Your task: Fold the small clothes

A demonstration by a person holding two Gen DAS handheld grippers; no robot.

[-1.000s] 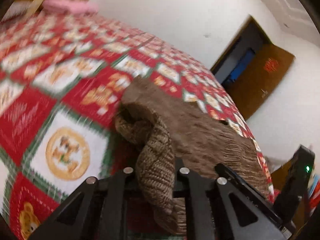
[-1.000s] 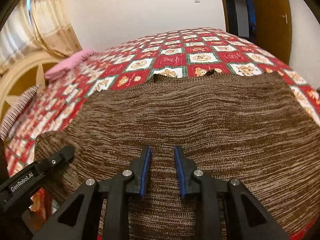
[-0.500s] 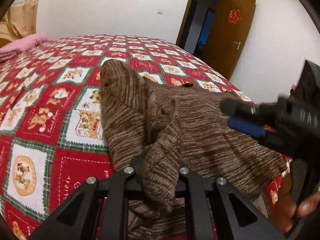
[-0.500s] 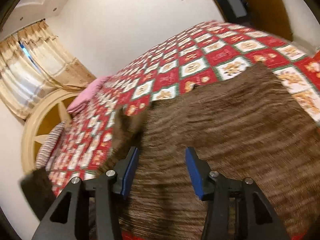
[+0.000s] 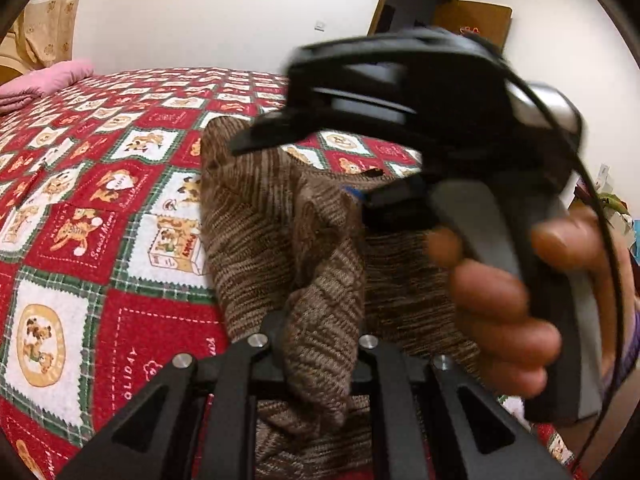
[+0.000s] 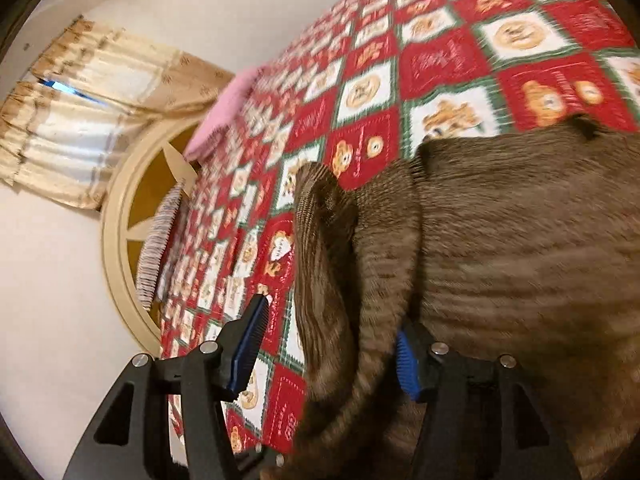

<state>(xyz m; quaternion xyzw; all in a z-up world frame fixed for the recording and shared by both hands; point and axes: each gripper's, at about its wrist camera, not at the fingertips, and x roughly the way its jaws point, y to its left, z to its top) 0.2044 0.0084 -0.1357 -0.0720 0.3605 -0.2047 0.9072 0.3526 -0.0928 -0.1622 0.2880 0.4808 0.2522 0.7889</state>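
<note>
Brown knit sweater (image 5: 256,240): chunky marled yarn, tan and dark brown in fine horizontal streaks, ribbed at the cuff. It lies on a bed, body spread flat toward the near edge, one sleeve (image 6: 320,264) pulled up off the cover in a soft rope-like fold. A dark tag shows at the neckline.

Bedspread (image 5: 100,208): thin printed cotton, red and white squares framed by green plaid bands, with cartoon bears and lettering in the patches. Surface smooth, slightly domed by the lens.

Pink folded cloth (image 5: 52,80) at the far side of the bed. Cream arched headboard (image 6: 120,248) with a star cut-out, a striped pillow leaning on it. Beige patterned curtains (image 6: 92,92) behind. Wooden door (image 5: 476,20) stands ajar against a white wall.

Left gripper (image 5: 316,344): black angular finger arms with silver screws; jaws clenched tight on a bunched fold of the sweater's knit, which drapes down between them.

Right gripper (image 6: 328,344): jaws roughly half spread and just been opening; blue ribbed pads (image 6: 248,344). The raised sleeve hangs in the gap; the pad on the picture's right touches or lies just behind the knit, the other stands clear over the bedspread. No clamp on the cloth. In the left wrist view the same gripper crosses the frame, blurred, its grey handle held in a hand (image 5: 504,308).
</note>
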